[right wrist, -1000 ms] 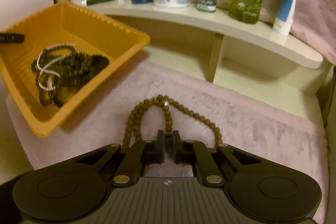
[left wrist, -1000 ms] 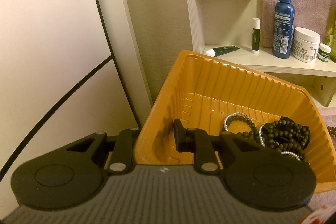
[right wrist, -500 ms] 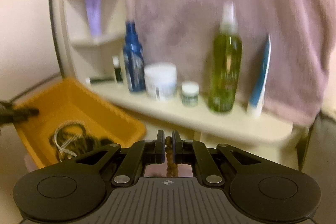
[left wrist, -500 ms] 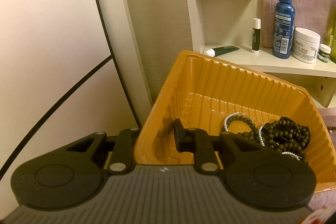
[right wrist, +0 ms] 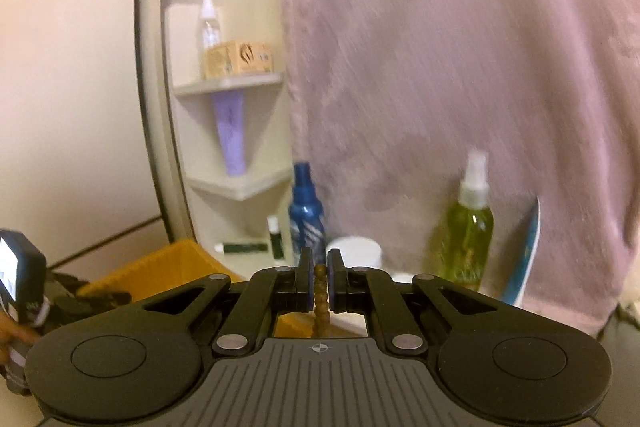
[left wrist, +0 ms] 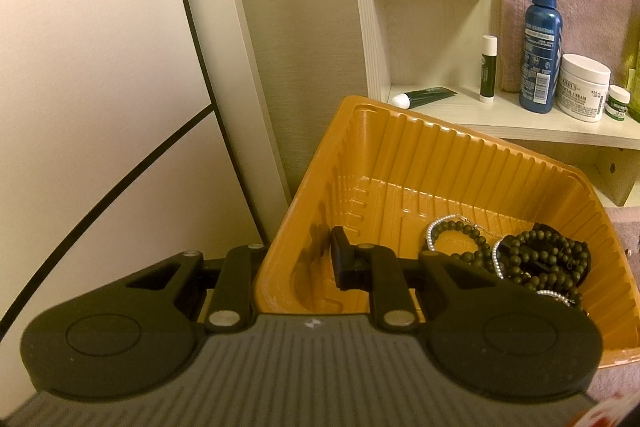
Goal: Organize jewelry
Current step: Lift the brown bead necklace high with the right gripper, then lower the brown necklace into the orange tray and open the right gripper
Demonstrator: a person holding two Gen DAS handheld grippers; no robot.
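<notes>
The right gripper (right wrist: 319, 285), clenched on the brown bead strand (right wrist: 321, 301), has lifted it off the pink towel; it now dangles, ready to carry to the orange tray (left wrist: 460, 163) at nine o'clock, whose wall the left gripper (left wrist: 294, 269) clamps.

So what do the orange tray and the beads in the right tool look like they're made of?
The orange tray looks like thin moulded plastic: glossy, with ribbed walls and stamped ridges in the floor. The brown bead strand pinched in the right tool looks like wood, matte and round, though blur leaves that open. The dark beads in the tray look matte too, possibly wood or stone.
</notes>
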